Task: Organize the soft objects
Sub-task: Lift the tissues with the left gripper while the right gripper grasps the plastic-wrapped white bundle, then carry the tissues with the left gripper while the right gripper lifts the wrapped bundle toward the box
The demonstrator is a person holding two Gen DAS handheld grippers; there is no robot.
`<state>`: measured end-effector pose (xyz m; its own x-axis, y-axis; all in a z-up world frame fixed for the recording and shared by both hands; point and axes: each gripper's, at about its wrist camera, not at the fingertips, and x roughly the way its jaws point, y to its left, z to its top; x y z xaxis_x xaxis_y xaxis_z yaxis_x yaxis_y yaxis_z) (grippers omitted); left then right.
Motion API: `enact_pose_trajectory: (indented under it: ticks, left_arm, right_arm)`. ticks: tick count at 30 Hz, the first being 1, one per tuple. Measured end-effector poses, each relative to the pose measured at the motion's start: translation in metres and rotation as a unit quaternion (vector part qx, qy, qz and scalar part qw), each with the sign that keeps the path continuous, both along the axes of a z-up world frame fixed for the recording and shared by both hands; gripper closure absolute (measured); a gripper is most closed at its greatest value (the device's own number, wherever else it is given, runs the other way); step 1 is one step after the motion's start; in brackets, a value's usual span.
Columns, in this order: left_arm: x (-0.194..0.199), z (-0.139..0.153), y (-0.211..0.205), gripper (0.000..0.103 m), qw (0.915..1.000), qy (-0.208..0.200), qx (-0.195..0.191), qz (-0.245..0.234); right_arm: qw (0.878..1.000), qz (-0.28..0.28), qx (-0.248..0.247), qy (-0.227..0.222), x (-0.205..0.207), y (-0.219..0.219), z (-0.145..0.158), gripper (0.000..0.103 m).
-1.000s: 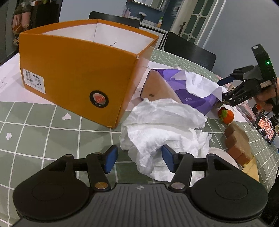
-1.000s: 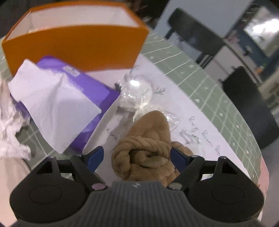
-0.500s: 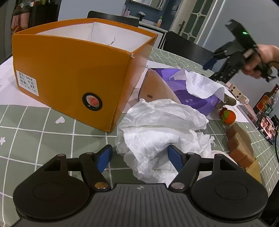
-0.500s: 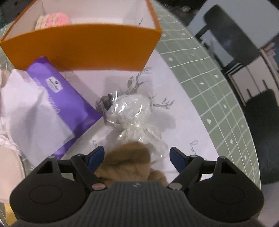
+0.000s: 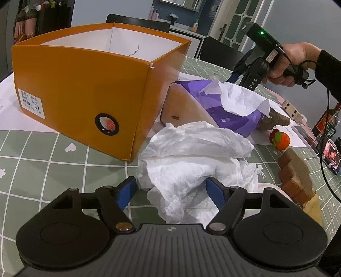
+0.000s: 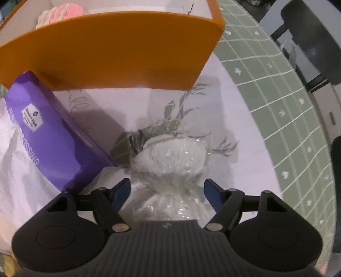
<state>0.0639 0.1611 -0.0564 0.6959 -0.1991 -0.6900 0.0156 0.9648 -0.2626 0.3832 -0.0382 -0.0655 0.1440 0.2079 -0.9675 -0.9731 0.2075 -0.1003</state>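
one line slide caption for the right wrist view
Open right hand-held gripper poised over a plastic-wrapped white bundle beside the orange box.

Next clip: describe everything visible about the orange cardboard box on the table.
The orange cardboard box stands upright and open-topped on the green grid tablecloth, partly on white paper sheets. Its inside is white, with a small tear in one inner wall. One end wall carries a black-ringed round hole and a small white printed label. In the right wrist view, something pink and cream, knitted-looking, lies inside. The purple tissue pack lies against its long side. Neither gripper touches it.
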Motion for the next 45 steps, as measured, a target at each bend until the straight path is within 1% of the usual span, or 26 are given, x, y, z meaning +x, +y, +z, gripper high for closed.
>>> enact_pose_trajectory:
  ticks: [1, 3, 4, 5, 6, 7, 8, 9, 11, 12, 13, 14, 17, 21, 27, 34, 41, 45]
  left_arm:
    - [0.0, 0.0, -0.001, 0.015, 1.0, -0.001, 0.001, 0.001]
    - [0.0, -0.001, -0.001, 0.016, 1.0, -0.004, 0.0, 0.004]
    - [-0.001, -0.001, -0.001, 0.023, 1.0, -0.006, -0.005, 0.005]
    - [-0.002, -0.001, 0.001, 0.032, 0.9999, -0.009, -0.01, 0.004]
    - [-0.002, -0.001, 0.001, 0.039, 0.9999, -0.008, -0.013, 0.002]
    - [-0.001, -0.001, 0.001, 0.048, 0.9999, -0.006, -0.013, 0.001]
    - [-0.002, 0.0, 0.001, 0.055, 0.9999, -0.005, -0.012, 0.0]
    - [-0.002, 0.0, 0.001, 0.059, 0.9999, -0.005, -0.013, -0.001]
    - [-0.003, 0.002, 0.002, 0.076, 0.9998, -0.008, -0.016, 0.0]
    - [-0.004, 0.004, 0.002, 0.079, 0.9998, -0.011, -0.015, 0.001]
    - [-0.005, 0.005, 0.001, 0.087, 0.9998, -0.014, -0.014, 0.0]
    - [-0.006, 0.007, 0.001, 0.089, 0.9998, -0.016, -0.015, -0.003]
    - [-0.01, 0.011, 0.001, 0.093, 0.9996, -0.023, -0.015, -0.008]
    - [-0.017, 0.017, 0.002, 0.094, 0.9992, -0.033, -0.019, -0.009]
    - [-0.029, 0.028, 0.003, 0.095, 0.9984, -0.051, -0.017, -0.015]
    - [-0.046, 0.052, 0.008, 0.095, 0.9961, -0.085, -0.014, -0.014]
    - [-0.061, 0.075, 0.006, 0.095, 0.9925, -0.121, -0.002, -0.021]
    - [-0.066, 0.088, 0.006, 0.095, 0.9902, -0.137, -0.002, -0.025]
  right_arm:
    - [1.0, -0.005, 0.003, 0.008, 0.002, -0.001, -0.002, 0.03]
    - [0.999, -0.016, 0.01, 0.025, 0.006, -0.005, -0.006, 0.037]
    - [0.999, -0.021, 0.013, 0.033, 0.007, -0.007, -0.008, 0.049]
    - [0.999, -0.024, 0.014, 0.037, 0.007, -0.01, -0.009, 0.052]
    - [0.999, -0.027, 0.012, 0.036, 0.007, -0.013, -0.012, 0.052]
    - [0.999, -0.028, 0.011, 0.036, 0.006, -0.015, -0.013, 0.053]
    - [0.999, -0.029, 0.012, 0.036, 0.006, -0.017, -0.015, 0.054]
    - [0.999, -0.03, 0.015, 0.034, 0.004, -0.02, -0.014, 0.054]
    - [0.999, -0.035, 0.02, 0.029, 0.003, -0.023, -0.013, 0.057]
    - [0.999, -0.037, 0.021, 0.025, 0.0, -0.025, -0.011, 0.057]
    - [0.999, -0.038, 0.022, 0.02, -0.001, -0.026, -0.009, 0.058]
    - [0.999, -0.039, 0.024, 0.013, -0.003, -0.028, -0.006, 0.059]
    - [0.998, -0.047, 0.035, -0.006, -0.006, -0.034, 0.006, 0.06]
    - [0.996, -0.058, 0.055, -0.035, -0.011, -0.045, 0.028, 0.06]
    - [0.994, -0.061, 0.075, -0.06, -0.027, -0.058, 0.056, 0.061]
    - [0.992, -0.057, 0.074, -0.084, -0.061, -0.07, 0.087, 0.061]
    - [0.992, -0.046, 0.069, -0.099, -0.098, -0.073, 0.11, 0.061]
    - [0.992, -0.038, 0.063, -0.106, -0.117, -0.072, 0.119, 0.061]
